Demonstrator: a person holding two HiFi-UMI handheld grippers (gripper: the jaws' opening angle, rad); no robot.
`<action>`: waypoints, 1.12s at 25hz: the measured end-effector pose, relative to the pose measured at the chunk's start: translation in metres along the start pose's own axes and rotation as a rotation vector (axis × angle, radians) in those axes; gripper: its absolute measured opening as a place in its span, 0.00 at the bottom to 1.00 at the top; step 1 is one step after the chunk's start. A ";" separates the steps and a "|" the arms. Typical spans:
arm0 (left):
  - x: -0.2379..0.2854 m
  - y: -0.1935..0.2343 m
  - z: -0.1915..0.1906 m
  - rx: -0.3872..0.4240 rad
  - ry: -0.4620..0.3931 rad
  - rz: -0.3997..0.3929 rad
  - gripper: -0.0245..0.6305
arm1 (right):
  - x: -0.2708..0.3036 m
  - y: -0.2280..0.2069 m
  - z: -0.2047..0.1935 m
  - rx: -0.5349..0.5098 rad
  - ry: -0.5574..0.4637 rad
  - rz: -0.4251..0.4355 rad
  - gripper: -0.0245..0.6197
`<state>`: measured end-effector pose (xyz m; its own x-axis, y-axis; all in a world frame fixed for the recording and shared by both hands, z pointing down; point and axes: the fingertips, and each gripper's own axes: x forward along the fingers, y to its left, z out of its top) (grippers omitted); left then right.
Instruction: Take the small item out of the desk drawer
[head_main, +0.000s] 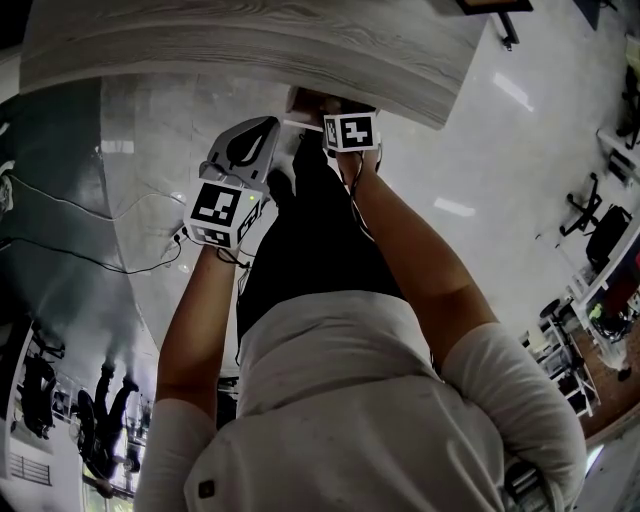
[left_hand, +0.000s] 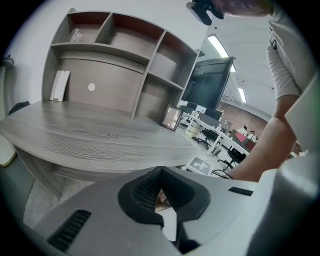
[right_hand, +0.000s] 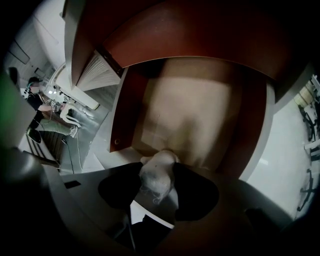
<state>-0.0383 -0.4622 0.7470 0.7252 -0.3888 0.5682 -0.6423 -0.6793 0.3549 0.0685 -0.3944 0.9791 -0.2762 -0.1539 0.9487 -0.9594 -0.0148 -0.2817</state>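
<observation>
My right tool (right_hand: 159, 167) is closed on the small white item (right_hand: 156, 182) at the near edge of the drawer (right_hand: 127, 115), but I judge its soft fluff could slip free on lifting.

The desk drawer (right_hand: 131, 110) stands pulled open under the desktop's edge. Its side walls are reddish-brown and its floor is a pale tan sheet, bare across the part that shows. The small item (right_hand: 157, 181) is an off-white, soft-looking lump with loose threads trailing from its lower end (what exactly it is cannot be told). It sits at the drawer's near end, between the two black pads of the right gripper (right_hand: 159, 170), which touch it on either side.
</observation>
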 end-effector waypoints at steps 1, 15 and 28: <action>-0.001 0.000 0.000 0.002 0.000 0.002 0.05 | -0.001 0.000 0.000 -0.002 -0.002 0.000 0.36; -0.038 -0.021 0.014 0.053 -0.035 -0.002 0.05 | -0.055 0.018 0.006 -0.053 -0.120 0.012 0.33; -0.115 -0.078 0.033 0.128 -0.127 -0.021 0.05 | -0.170 0.063 0.013 -0.092 -0.339 0.032 0.33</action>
<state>-0.0641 -0.3848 0.6297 0.7691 -0.4435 0.4603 -0.5955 -0.7587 0.2640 0.0559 -0.3819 0.7987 -0.2868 -0.4721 0.8336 -0.9558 0.0825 -0.2821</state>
